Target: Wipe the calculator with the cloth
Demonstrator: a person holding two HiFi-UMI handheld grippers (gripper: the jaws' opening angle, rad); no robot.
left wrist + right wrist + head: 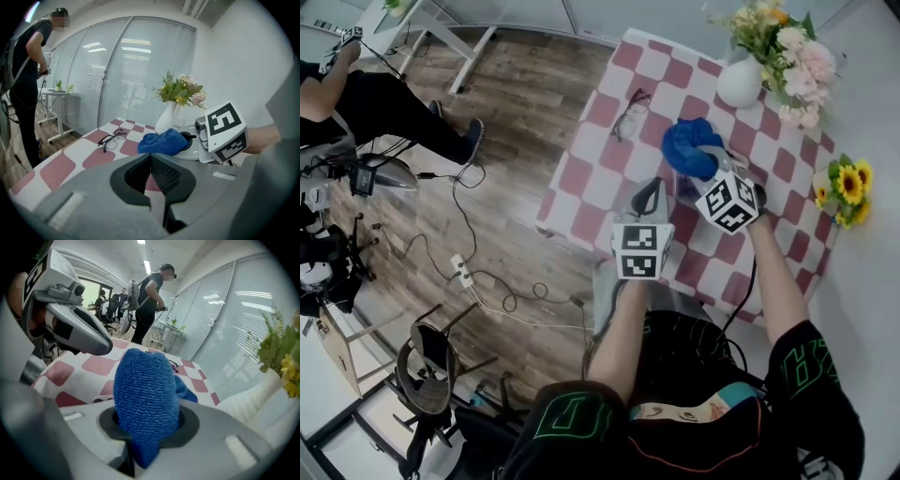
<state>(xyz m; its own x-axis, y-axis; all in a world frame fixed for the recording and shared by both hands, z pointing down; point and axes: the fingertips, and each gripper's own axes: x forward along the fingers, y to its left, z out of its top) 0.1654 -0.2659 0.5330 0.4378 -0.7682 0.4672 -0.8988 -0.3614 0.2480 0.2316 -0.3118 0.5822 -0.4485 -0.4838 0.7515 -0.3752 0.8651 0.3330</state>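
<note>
"Two grippers are showing over the checked table (598, 180). Entry for the first?"

"Left gripper (150, 157): its jaws are meeting at the tips and carrying nothing. It is hovering over the near part of the table, just beside the other one."

"Second entry?"

"Right gripper (704, 161): its jaws are clamping a blue cloth (145, 401). The cloth is bulging up out of the jaws in a thick fold and is spilling forward past them."

"Where is the calculator sitting?"

"Calculator (685, 190): only a dark flat edge is showing in the head view. It is lying on the table directly under the cloth, between the two grippers. Most of it is being covered, so the identification is staying uncertain. I cannot tell whether the cloth is touching it."

"Other stock on the table?"

"One pair of glasses (628, 113) is lying folded open on the far left squares, well apart from the cloth. One white vase (739, 82) is standing upright at the far edge and is holding pale flowers (780, 42). One bunch of sunflowers (847, 190) is sitting at the right edge."

"Anything beyond the table?"

"One person (29, 70) is standing on the wooden floor, near the window blinds."
</note>
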